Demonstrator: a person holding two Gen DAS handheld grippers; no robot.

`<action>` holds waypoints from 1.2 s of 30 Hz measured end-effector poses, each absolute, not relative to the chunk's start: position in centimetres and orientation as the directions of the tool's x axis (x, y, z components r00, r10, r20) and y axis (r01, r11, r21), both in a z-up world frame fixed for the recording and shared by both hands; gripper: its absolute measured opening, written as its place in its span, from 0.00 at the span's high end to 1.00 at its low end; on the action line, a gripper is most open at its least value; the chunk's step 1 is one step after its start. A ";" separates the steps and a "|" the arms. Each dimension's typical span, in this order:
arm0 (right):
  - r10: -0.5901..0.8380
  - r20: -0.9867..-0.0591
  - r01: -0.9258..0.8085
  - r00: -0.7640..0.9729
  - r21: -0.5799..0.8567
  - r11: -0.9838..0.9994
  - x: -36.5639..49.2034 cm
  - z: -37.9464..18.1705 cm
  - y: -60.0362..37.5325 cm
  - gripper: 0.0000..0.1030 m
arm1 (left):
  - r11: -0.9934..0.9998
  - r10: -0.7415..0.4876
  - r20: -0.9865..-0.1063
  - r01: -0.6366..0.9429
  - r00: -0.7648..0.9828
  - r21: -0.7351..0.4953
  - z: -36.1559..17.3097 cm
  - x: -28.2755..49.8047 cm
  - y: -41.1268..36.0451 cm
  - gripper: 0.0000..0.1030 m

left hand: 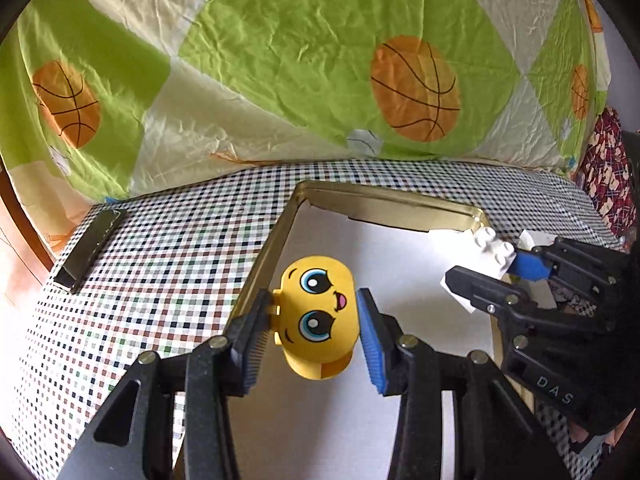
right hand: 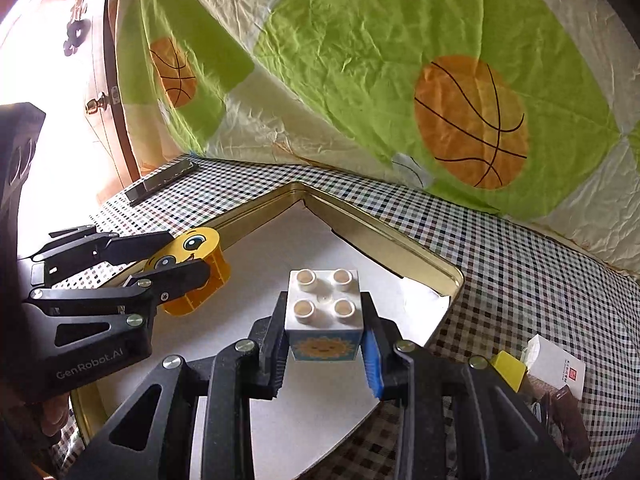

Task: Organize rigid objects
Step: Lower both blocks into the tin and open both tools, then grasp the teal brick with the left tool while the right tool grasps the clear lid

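Left wrist view: left gripper (left hand: 316,320) jaws pinch yellow face block (left hand: 320,316) at 3 & 9 o'clock; right gripper (right hand: 325,344) jaws pinch white brick (right hand: 325,312) — both likely light, stiff, slick plastic; flat sides grip best.

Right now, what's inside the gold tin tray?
The gold tin tray holds a white paper liner, crumpled at its far right corner. No toys visibly rest on it; the yellow face block and white studded brick are gripped above. The near part is covered.
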State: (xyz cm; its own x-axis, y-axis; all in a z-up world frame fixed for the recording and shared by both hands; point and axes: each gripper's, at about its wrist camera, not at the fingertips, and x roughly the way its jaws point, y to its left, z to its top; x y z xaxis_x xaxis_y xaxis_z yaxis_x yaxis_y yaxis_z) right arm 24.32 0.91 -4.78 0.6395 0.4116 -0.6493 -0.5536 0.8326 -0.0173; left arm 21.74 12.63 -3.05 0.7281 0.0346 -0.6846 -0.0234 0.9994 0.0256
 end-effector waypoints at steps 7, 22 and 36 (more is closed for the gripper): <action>0.389 -0.662 -0.541 0.640 -0.029 0.841 25.3 -5.1 1.5 0.60 | 0.998 0.063 -0.728 -0.042 0.683 0.047 -3.6 23.6 13.0 0.59; 0.373 -0.541 -0.468 0.754 -0.044 0.883 13.9 -3.2 -11.5 0.30 | 0.998 0.012 -0.419 -0.037 0.908 -0.052 -1.6 10.7 9.1 0.01; 0.240 -0.563 -0.283 0.791 0.011 0.959 8.8 -7.3 -21.2 0.26 | 0.995 -0.089 -0.397 0.100 0.913 0.007 -4.2 6.5 0.3 0.01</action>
